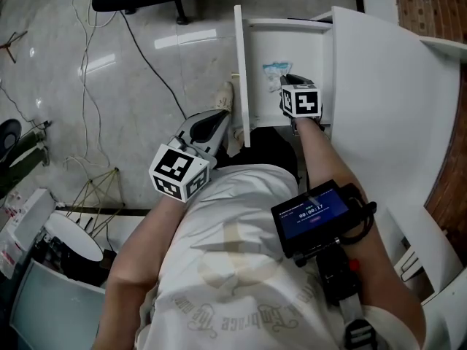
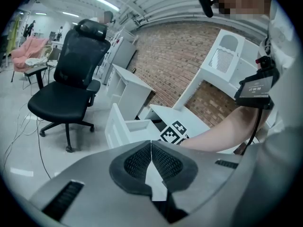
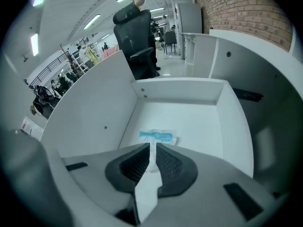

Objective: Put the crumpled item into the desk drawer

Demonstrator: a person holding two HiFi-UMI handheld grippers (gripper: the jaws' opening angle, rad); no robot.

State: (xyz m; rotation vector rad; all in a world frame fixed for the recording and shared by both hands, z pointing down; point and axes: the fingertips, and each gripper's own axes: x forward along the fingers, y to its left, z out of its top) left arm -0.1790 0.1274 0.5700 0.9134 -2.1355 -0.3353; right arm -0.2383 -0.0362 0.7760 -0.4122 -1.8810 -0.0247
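1. The crumpled item [image 3: 157, 136] lies on the bottom of the open drawer [image 3: 94, 112], just beyond the right gripper [image 3: 152, 146]. Its fingers are narrowly apart and hold nothing.
2. Best withdrawn straight, clear of the drawer walls. The left gripper [image 2: 151, 143], left of the drawer, has its fingers together and empty.
3. A white surface [image 1: 387, 86] lies right of the drawer, and an office chair [image 2: 75, 74] stands beyond it.
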